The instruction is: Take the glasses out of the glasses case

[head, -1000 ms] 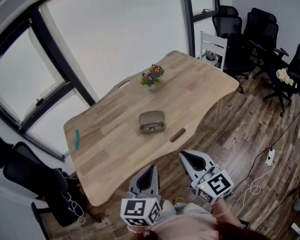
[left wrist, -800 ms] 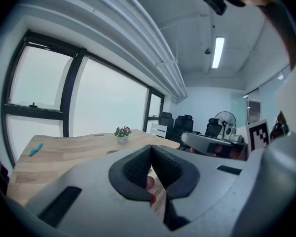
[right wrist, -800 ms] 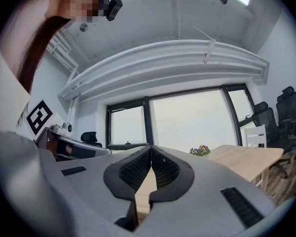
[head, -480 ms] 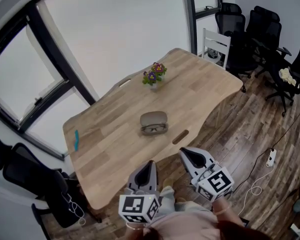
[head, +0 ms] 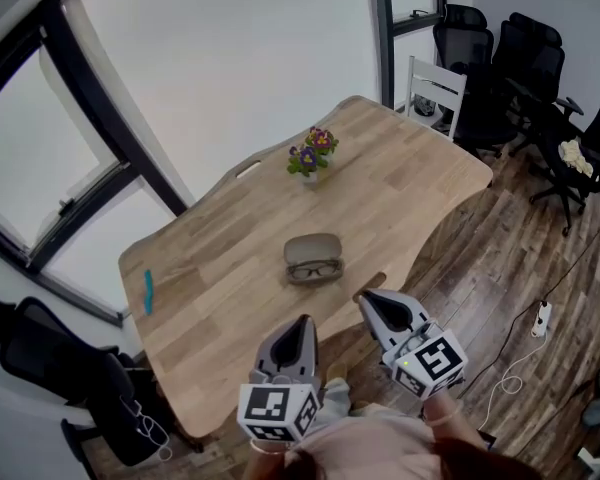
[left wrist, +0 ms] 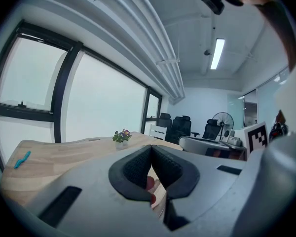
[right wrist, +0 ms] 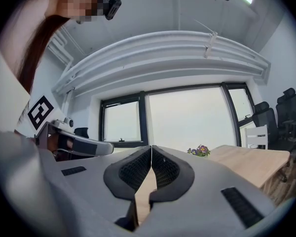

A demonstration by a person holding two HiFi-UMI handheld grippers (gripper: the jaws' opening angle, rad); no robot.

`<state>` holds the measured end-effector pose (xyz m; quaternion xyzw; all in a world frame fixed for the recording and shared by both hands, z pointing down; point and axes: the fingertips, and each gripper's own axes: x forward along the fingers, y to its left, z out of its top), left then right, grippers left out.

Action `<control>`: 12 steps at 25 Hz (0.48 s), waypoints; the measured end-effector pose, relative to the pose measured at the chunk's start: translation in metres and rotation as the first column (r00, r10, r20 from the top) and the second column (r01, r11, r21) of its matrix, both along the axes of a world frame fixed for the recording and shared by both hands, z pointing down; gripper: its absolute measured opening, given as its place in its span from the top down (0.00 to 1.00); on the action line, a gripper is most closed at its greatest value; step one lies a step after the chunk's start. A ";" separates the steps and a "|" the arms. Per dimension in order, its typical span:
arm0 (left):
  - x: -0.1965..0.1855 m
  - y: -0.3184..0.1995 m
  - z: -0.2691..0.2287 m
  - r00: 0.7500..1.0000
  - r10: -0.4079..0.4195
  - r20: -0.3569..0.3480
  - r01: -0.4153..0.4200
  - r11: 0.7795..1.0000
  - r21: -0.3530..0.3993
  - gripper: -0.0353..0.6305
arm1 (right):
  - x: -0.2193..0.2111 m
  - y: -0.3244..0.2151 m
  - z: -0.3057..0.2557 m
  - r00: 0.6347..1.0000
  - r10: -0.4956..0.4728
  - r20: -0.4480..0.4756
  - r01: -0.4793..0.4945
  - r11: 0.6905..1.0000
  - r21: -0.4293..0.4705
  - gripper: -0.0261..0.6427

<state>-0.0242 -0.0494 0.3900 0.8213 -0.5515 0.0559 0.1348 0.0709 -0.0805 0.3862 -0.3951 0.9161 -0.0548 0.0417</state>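
An open grey glasses case [head: 313, 256] lies near the middle of the wooden table [head: 220, 268], with dark-framed glasses [head: 316, 269] resting in its near half. My left gripper [head: 302, 325] is held below the table's near edge, its jaws shut and empty. To its right my right gripper [head: 366, 302] is also shut on nothing, its tips near the table edge just below the case. The left gripper view shows my left gripper [left wrist: 151, 148] with tips pressed together; the right gripper view shows my right gripper [right wrist: 151, 149] the same way. Neither gripper view shows the case.
A small pot of flowers [head: 310, 155] stands at the table's far side, and a teal object [head: 148, 292] lies at its left end. A white chair [head: 436, 90] and several black office chairs [head: 500, 68] stand at the right. A power strip [head: 540, 317] lies on the floor.
The view has shifted closer to the table, so the case sits lower in frame. Both grippers stay shut and held low, now nearer the table's edge.
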 end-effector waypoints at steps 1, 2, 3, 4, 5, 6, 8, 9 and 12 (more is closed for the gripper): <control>-0.002 -0.005 0.001 1.000 0.004 -0.001 -0.004 1.000 -0.001 0.94 | -0.002 -0.005 0.001 1.000 0.003 -0.003 -0.003 1.000 -0.001 0.96; -0.004 -0.009 0.002 1.000 0.008 -0.003 -0.008 1.000 -0.002 0.94 | -0.004 -0.009 0.002 1.000 0.007 -0.006 -0.007 1.000 -0.002 0.96; -0.006 -0.014 0.003 1.000 0.012 -0.003 -0.012 1.000 -0.003 0.94 | -0.007 -0.014 0.003 1.000 0.009 -0.009 -0.009 1.000 -0.002 0.96; -0.009 -0.019 0.003 1.000 0.016 -0.004 -0.016 1.000 -0.003 0.94 | -0.009 -0.019 0.004 1.000 0.012 -0.012 -0.012 1.000 -0.003 0.96; -0.011 -0.025 0.004 1.000 0.019 -0.005 -0.019 1.000 -0.004 0.94 | -0.012 -0.024 0.005 1.000 0.014 -0.016 -0.014 1.000 -0.003 0.96; -0.013 -0.030 0.005 1.000 0.023 -0.007 -0.023 1.000 -0.005 0.94 | -0.014 -0.029 0.006 1.000 0.016 -0.020 -0.017 1.000 -0.004 0.96; -0.016 -0.040 0.006 0.999 0.030 -0.012 -0.030 1.000 -0.008 0.94 | -0.018 -0.039 0.007 0.999 0.023 -0.030 -0.024 1.000 -0.009 0.96; -0.018 -0.044 0.007 0.999 0.034 -0.014 -0.034 0.999 -0.009 0.94 | -0.019 -0.043 0.008 0.999 0.027 -0.035 -0.027 1.000 -0.011 0.96; -0.024 -0.057 0.009 0.999 0.044 -0.019 -0.044 0.999 -0.007 0.94 | -0.025 -0.055 0.011 0.998 0.033 -0.053 -0.033 0.999 -0.011 0.96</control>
